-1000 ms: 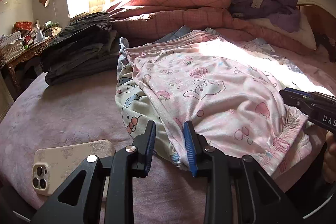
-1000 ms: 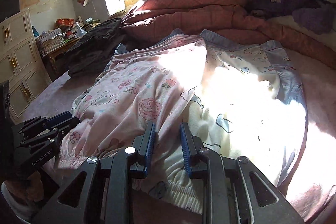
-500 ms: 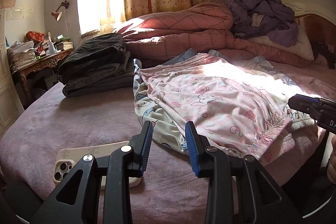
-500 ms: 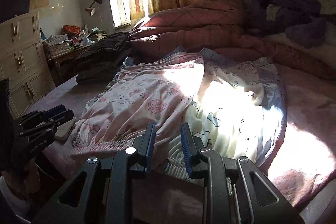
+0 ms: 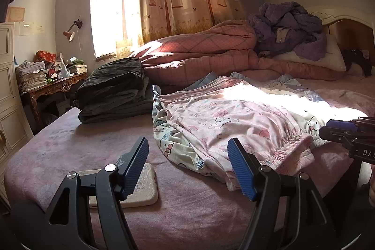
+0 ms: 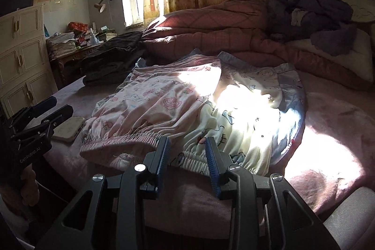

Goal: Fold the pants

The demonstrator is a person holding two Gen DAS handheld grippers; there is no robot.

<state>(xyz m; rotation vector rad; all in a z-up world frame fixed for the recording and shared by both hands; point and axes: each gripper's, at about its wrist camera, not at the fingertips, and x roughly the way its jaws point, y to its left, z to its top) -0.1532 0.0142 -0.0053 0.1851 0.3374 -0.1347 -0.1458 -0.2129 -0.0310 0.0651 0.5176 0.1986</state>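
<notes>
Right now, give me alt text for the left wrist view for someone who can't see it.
The open left hand-held gripper hovers over a pink bed, short of unfolded pink cartoon-print pants lying on cream printed pants. A phone lies beneath the left finger, folded dark clothes sit behind, and the right hand-held gripper enters at right.

Both grippers, left gripper (image 5: 188, 166) and right gripper (image 6: 187, 159), are black angular frames with ribbed blue pads, silver screws and white lettering.

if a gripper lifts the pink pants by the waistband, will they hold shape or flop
The pink pants would likely flop: the thin fabric lies rumpled and draped. They probably feel light. The gathered elastic waistband may stretch and bunch between the fingers.
</notes>
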